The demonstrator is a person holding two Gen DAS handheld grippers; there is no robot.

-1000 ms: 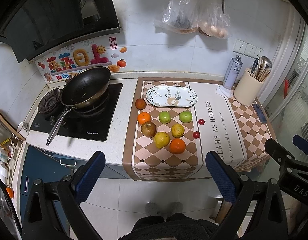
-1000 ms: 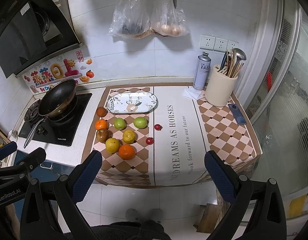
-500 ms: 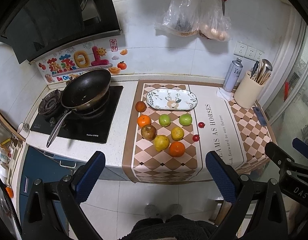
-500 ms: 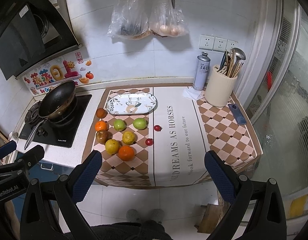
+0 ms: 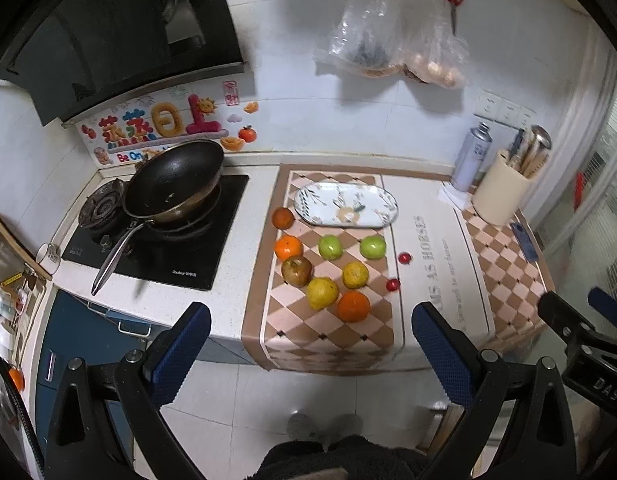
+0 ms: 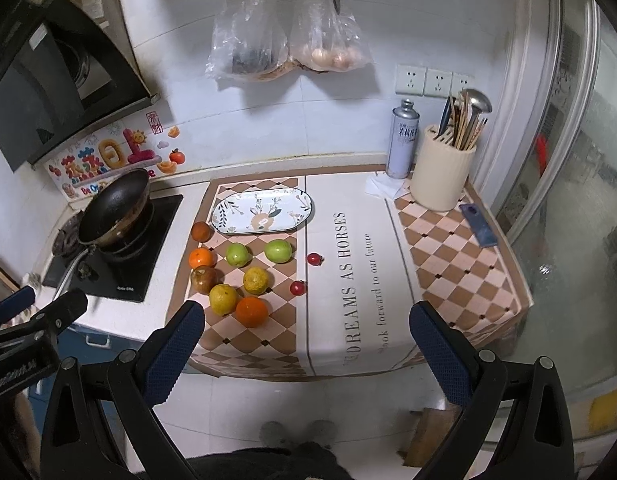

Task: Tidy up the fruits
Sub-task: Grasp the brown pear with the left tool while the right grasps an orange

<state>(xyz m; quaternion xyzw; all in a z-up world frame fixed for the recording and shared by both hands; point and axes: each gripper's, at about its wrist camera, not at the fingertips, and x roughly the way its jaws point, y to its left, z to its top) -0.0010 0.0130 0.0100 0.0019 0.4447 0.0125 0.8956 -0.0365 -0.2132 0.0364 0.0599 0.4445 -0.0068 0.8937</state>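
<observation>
While the fruit [image 5: 320, 268] lies loose on the checked mat [image 5: 328, 332], in front of the bare oval plate [image 5: 345, 205], nothing is gathered yet; both your left hand-held gripper [image 5: 310, 352] and right hand-held gripper [image 6: 302, 350] hang wide and empty, short of the worktop [image 5: 236, 308]; take the near orange [image 5: 353, 306] first, squeezing gently across its middle.

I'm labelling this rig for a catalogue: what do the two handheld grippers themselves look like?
Both match: the left gripper and right gripper have black angular frames with round bolts, and two fingers faced with blue textured pads. White lettering marks each body, seen from the other's camera.
</observation>
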